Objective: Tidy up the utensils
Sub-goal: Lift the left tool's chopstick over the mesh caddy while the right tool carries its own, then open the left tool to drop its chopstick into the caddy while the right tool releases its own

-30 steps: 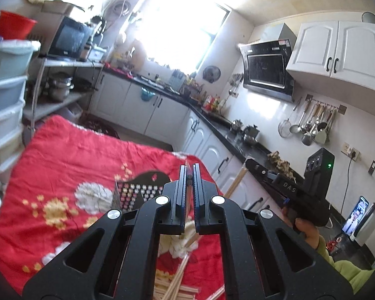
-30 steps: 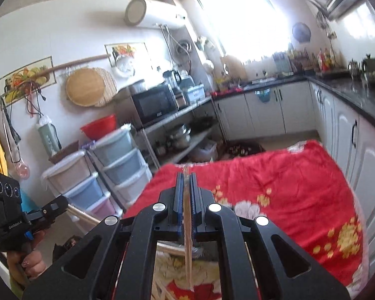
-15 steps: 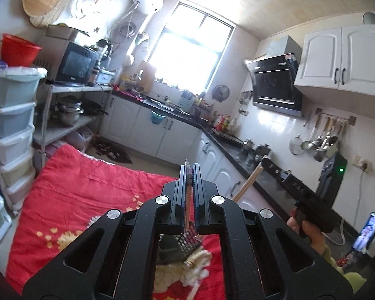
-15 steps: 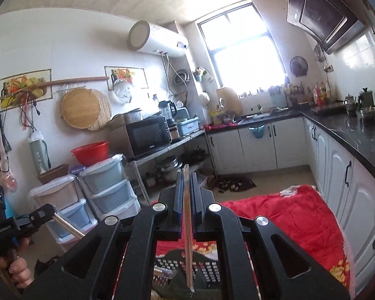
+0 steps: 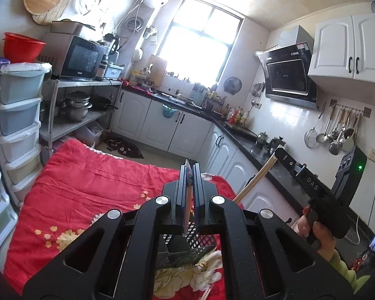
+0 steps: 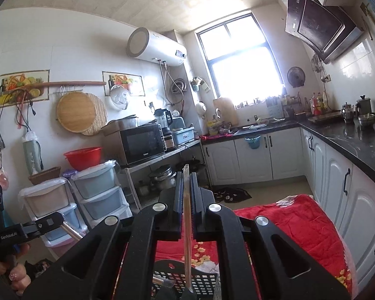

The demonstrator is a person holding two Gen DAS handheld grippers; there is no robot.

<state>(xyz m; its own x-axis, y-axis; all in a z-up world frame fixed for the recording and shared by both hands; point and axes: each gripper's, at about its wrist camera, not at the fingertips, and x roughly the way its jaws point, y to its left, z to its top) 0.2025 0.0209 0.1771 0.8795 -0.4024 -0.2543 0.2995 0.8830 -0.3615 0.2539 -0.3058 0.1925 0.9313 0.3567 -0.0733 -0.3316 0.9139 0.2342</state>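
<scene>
A: What has changed?

B: Both views have tilted up over the last second. The loose chopsticks on the red cloth point(image 5: 92, 187) have dropped out of sight, and the basket point(image 6: 187, 278) now sits under the tips, so I judge both sticks are lifted and ready to drop in.

A: The grips?

B: The left gripper point(image 5: 190, 175) is clamped narrow on a chopstick point(image 5: 186, 207) whose lower end hangs over the basket. The right gripper point(image 6: 186, 187) pinches its own stick point(image 6: 187, 237), whose tip reaches the basket's mesh.
</scene>
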